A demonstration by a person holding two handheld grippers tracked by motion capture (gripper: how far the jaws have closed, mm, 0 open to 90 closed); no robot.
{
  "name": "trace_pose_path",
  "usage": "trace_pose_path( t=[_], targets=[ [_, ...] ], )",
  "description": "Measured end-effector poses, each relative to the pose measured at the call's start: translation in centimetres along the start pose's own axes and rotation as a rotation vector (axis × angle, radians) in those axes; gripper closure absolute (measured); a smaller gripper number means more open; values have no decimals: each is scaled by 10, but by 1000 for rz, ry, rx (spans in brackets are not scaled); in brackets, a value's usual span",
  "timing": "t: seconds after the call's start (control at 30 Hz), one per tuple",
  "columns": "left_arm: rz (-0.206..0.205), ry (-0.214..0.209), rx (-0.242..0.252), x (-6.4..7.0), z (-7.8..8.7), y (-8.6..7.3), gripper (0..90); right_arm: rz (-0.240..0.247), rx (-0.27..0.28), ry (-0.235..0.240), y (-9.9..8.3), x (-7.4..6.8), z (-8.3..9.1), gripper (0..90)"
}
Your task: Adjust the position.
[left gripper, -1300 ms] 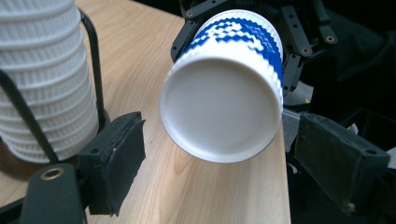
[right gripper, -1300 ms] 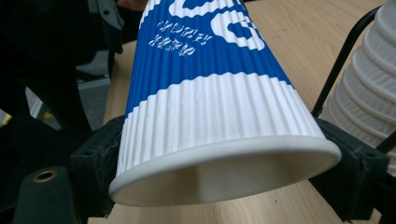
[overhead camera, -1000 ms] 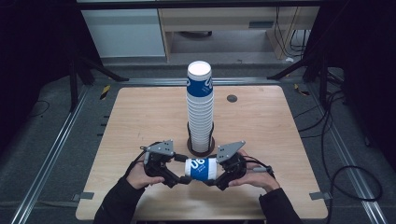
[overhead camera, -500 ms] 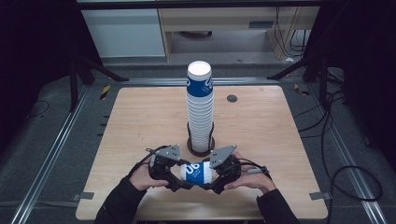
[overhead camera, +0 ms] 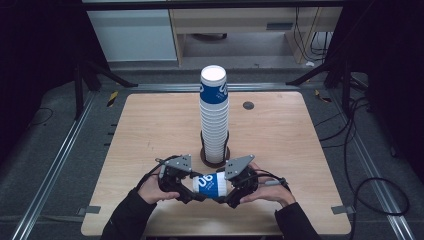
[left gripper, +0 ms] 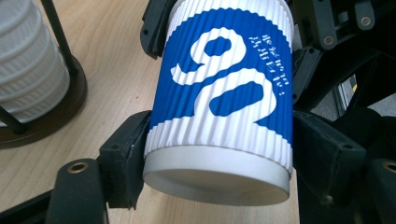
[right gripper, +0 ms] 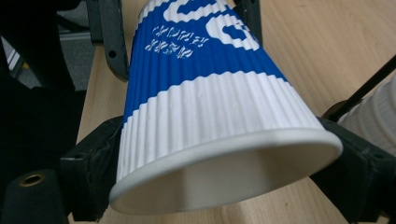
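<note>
Low in the frame, our left tool (overhead camera: 186,187) and right tool (overhead camera: 231,189) both clamp a light, crushable ribbed paper cup (overhead camera: 210,183); its stiffer ends suit gripping.

A ribbed blue-and-white paper cup (overhead camera: 210,183) lies on its side above the near edge of the wooden table, just in front of the tall cup stack. Its base points left, its open rim right.
</note>
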State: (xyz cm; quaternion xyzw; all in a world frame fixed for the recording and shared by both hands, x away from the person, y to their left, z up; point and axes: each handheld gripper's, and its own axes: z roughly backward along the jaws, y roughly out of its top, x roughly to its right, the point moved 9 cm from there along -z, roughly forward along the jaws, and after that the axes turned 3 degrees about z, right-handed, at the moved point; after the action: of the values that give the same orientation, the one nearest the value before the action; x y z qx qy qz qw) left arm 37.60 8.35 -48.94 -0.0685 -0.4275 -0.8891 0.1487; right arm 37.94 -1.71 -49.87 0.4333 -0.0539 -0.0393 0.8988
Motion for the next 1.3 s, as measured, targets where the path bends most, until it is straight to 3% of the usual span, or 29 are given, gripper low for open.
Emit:
trace_pose_path(
  t=[0.33, 0.53, 0.7, 0.9, 1.13, 1.3],
  targets=[
    [10, 43, 50, -9, 12, 2, 260, -71, 129, -51, 12, 14, 30, 84],
    [19, 74, 147, -14, 28, 9, 259, -126, 206, -100, 15, 25, 51, 76],
    [15, 81, 239, -13, 38, 17, 259, -157, 235, -107, 14, 28, 56, 75],
    [-5, 46, 272, -6, 37, 21, 259, -171, 251, -58, 15, 22, 49, 75],
    [-30, 22, 264, 3, 29, 24, 259, -181, 295, 18, 22, 13, 45, 74],
    [-39, 11, 251, 6, 24, 24, 260, -183, 292, 36, 22, 11, 41, 74]
  ],
)
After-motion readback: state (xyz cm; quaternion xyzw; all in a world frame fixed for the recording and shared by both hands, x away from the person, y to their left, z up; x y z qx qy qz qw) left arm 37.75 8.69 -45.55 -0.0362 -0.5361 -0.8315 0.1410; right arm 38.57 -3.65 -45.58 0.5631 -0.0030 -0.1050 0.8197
